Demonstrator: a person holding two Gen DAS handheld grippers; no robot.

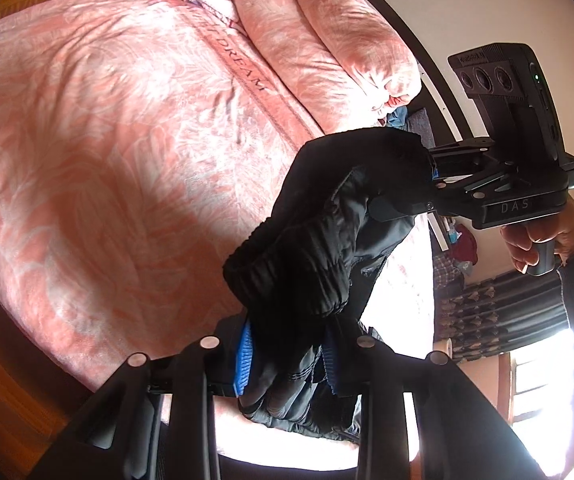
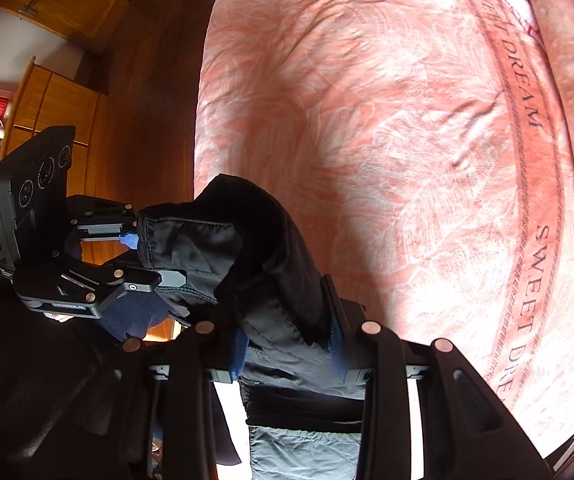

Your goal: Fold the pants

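1. The pants (image 1: 307,256) are black and padded, with a gathered elastic waistband, bunched and held up above the bed (image 1: 107,140).
2. The left hand-held gripper (image 1: 287,356) pinches one part of the fabric between blue pads; the right hand-held gripper (image 2: 287,352) pinches another.
3. The bed wears a pink leaf-patterned cover lettered "SWEET DREAM", with rolled pink bedding (image 1: 327,40) at its head.
4. Beside the bed lie a dark wooden floor (image 2: 147,80) and wooden cabinets (image 2: 59,104).
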